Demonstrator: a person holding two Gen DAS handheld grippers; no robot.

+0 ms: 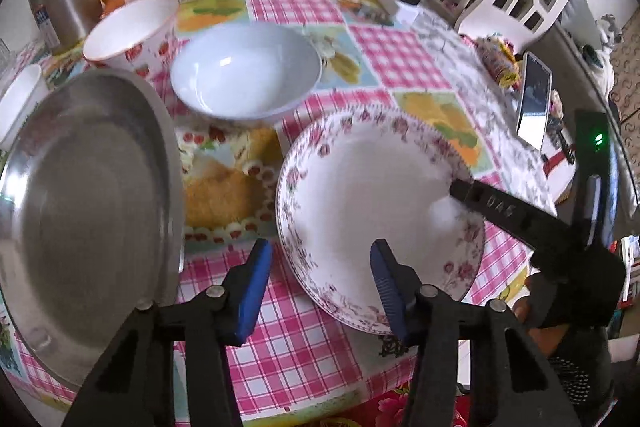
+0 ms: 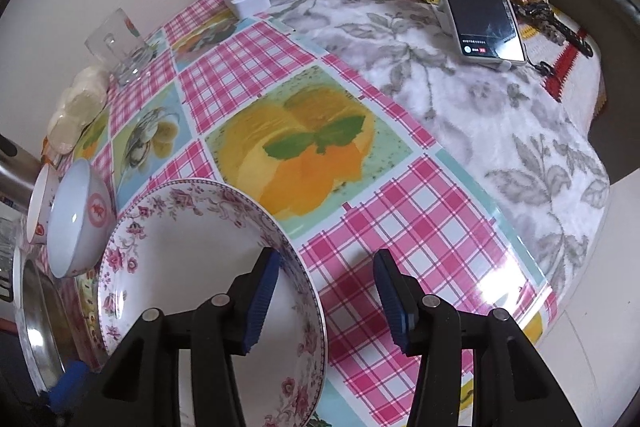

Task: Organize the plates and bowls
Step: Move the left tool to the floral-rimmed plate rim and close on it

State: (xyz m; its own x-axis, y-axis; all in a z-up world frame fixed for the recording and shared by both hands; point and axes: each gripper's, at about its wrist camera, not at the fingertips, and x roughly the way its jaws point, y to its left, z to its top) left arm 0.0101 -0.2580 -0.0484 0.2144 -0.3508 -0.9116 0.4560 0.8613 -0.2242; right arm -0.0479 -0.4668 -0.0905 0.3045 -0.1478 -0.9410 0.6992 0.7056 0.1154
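Pink-flowered white ceramic plate on the checked tabletop straddles both my unclenched tools, left tool and right tool; probably stiff, slippery, breakable, best pinched at its rim.

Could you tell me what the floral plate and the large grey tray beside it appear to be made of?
Floral plate: probably glazed ceramic or porcelain; glossy white, printed pink roses around the rim. Grey tray: likely stainless steel; brushed silver surface with dull reflections and a raised rim.
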